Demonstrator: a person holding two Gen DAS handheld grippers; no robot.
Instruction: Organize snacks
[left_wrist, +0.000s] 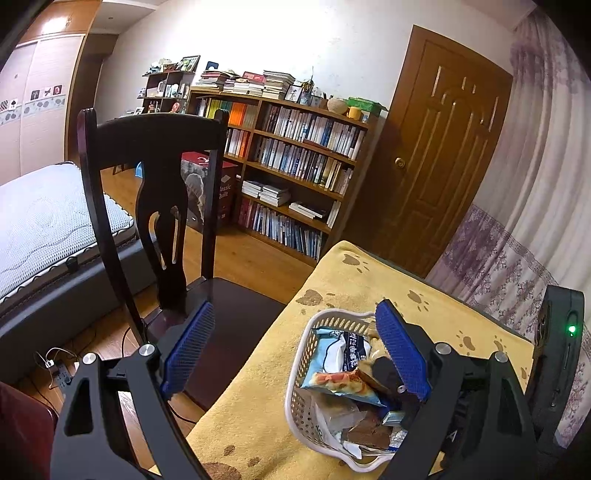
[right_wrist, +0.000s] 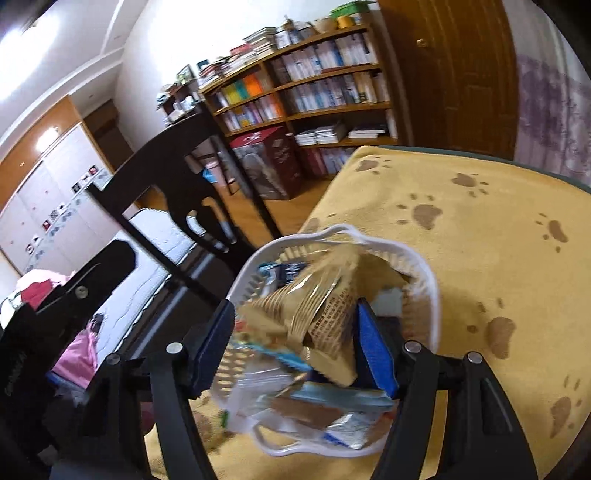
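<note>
Right gripper (right_wrist: 295, 343) jaws apart around tan snack packet (right_wrist: 325, 314) over white basket (right_wrist: 424, 266) on yellow cloth (right_wrist: 480, 221), left gripper (left_wrist: 295, 350) wide, empty; unclamped, blurred packet risks slipping out.

Right wrist view motion-blurred: tan packet (right_wrist: 314, 314) above the white basket (right_wrist: 424, 266), print unreadable. Whether the right gripper (right_wrist: 295, 347) pads touch it: cannot tell. Basket's near rim hidden behind the left gripper (left_wrist: 295, 347) finger.
</note>
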